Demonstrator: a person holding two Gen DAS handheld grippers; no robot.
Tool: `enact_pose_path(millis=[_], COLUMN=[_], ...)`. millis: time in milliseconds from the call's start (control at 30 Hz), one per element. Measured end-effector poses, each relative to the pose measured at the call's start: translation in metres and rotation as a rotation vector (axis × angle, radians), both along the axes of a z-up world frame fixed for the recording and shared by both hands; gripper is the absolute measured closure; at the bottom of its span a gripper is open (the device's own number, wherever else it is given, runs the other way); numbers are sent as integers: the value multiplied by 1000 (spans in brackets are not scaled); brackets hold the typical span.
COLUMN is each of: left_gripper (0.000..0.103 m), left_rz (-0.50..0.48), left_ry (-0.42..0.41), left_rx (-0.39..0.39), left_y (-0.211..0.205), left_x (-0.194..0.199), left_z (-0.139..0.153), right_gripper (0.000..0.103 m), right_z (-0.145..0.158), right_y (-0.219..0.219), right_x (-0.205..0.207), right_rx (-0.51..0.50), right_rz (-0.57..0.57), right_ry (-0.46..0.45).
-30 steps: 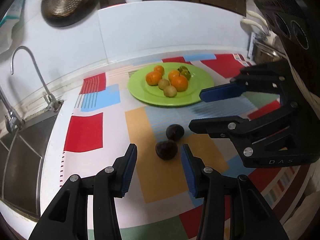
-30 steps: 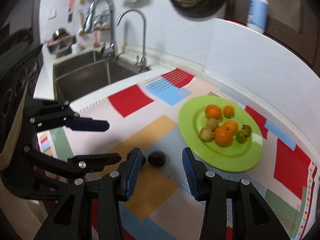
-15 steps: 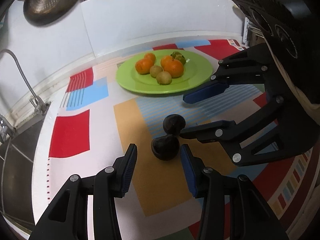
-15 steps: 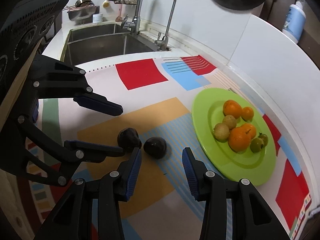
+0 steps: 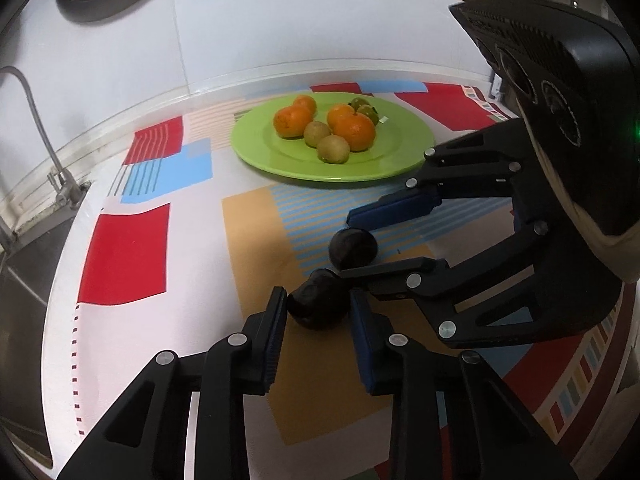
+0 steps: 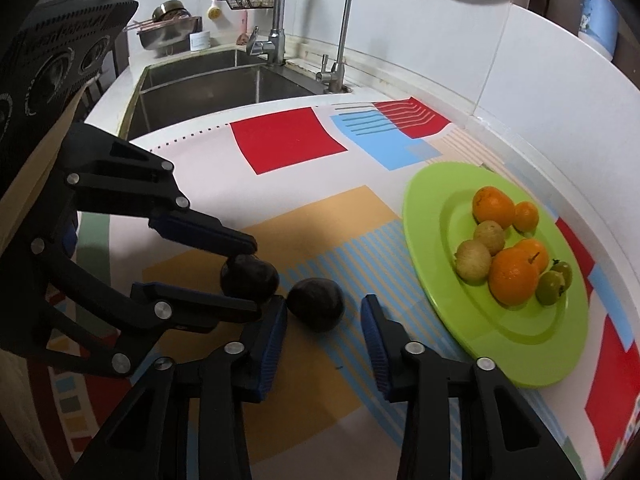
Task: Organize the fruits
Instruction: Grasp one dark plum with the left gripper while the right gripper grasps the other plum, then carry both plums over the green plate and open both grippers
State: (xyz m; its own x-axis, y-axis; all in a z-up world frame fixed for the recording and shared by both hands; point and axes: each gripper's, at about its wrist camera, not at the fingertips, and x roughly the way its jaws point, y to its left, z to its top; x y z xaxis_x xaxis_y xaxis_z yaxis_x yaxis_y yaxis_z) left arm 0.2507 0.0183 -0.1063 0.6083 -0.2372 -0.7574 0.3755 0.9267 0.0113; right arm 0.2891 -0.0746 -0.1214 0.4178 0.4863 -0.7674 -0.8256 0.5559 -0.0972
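A kitchen desk (image 5: 192, 360) under a white cloth printed with red, blue and tan blocks runs along a white splashback, with a steel sink (image 6: 224, 80) and tap (image 6: 344, 40) at the cloth's far end. A green plate (image 5: 400, 160) sits at twelve o'clock in the left wrist view, holding oranges (image 5: 354, 130), two brownish fruits (image 5: 333, 149) and small green ones (image 5: 366, 110). Its rim lies close to the splashback.

Two dark fruits lie on the tan and striped patch, just beside each other, short of the plate. The left tongs (image 5: 319, 312) have just been closing, and both blue pads look pressed to the near dark fruit (image 5: 318, 306), gripping it on the cloth. The right tongs (image 6: 324, 312) have also been closing; the other dark fruit (image 6: 316, 298) sits between their pads, the left one touching, the right one with a visible gap, so they are not yet clenched on it.

In the left wrist view the right tongs reach in from three o'clock, their lower finger crossing just above the left tongs' tips, so the two tools crowd each other. Bare cloth lies open at nine o'clock, toward the sink.

The embossed lettering on each tool's housing is too blurred to read, as is the label on the blue bottle (image 6: 598, 12).
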Motion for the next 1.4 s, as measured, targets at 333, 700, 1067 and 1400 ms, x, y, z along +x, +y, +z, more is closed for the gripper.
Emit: enact_pose_path(millis=[333,700,1067,1400], left_gripper=[72,72,72,72], left_rz=[99,144,129,90], left_ry=[5,-31,-72,-110], left_rx=[-45,-96,-127,-136], left_y=[12,18,16,9], left_x=[-4,-14,-26,-26], left_z=[11,38,70,85], right_gripper=[73,73,73,73], right_z=[3,32,69,85], right_y=[-3,-17,-35,-49], right_x=[-4,-19,-43,-53], right_rx=[50,134,213,259], right_rz=[-75,-243,-387,-487], right_ry=[34,22,-15,-22])
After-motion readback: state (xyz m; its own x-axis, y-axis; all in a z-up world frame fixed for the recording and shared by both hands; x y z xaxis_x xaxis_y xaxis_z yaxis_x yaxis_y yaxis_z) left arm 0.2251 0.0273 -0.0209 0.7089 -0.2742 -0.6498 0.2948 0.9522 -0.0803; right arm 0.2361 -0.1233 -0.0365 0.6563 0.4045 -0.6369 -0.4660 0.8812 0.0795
